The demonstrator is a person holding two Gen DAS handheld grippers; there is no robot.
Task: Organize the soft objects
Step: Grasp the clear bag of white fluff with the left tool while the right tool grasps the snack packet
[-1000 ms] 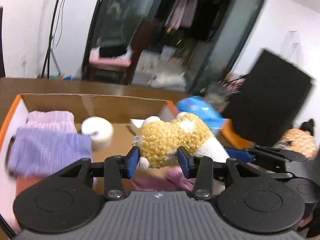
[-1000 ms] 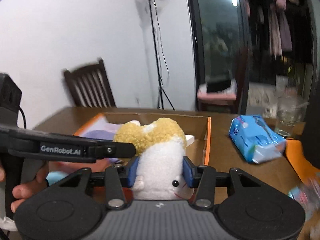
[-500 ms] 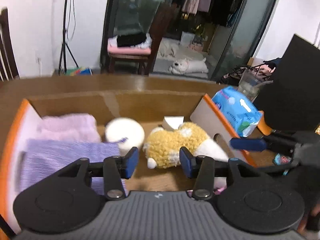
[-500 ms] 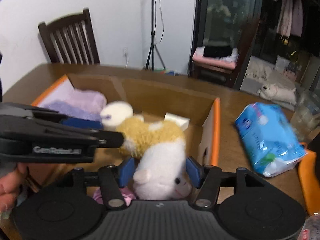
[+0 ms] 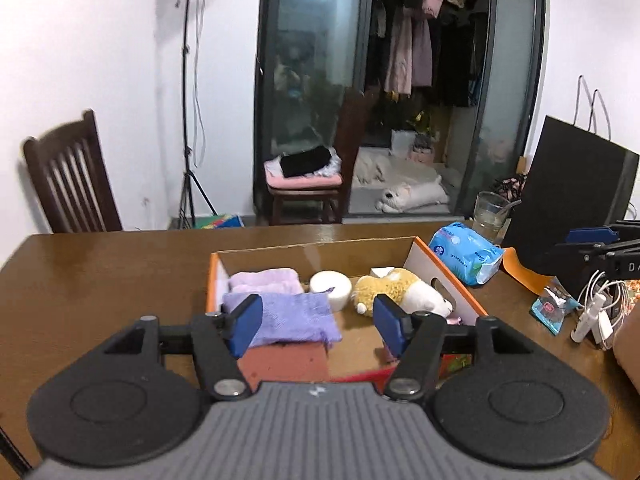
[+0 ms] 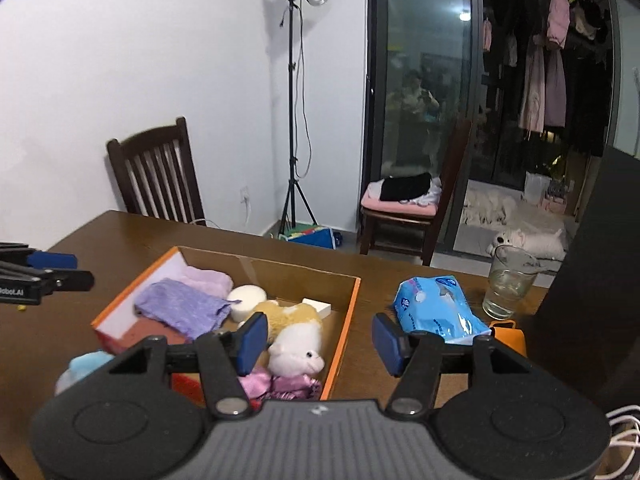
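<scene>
a brown wooden table (image 5: pixel 100 276) in a white-walled room holds an orange-edged cardboard box (image 6: pixel 347 312), where the yellow-and-white plush toy (image 6: pixel 296 334) lies beside a white roll (image 6: pixel 248 298) and purple cloths (image 6: pixel 180 308). the left gripper (image 5: pixel 318 324) and right gripper (image 6: pixel 320 338) hover above with jaws spread wide, gripping nothing. a blue tissue pack (image 6: pixel 436 312) and glass (image 6: pixel 510 286) sit right of the box; a dark chair (image 6: pixel 156 176) and light stand (image 6: pixel 296 120) line the wall.

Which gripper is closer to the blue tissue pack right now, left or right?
Right, as far as I can tell. The right gripper hovers open with the blue tissue pack just beyond its right finger. The left gripper hangs open over the box, which lies between it and the pack.
</scene>
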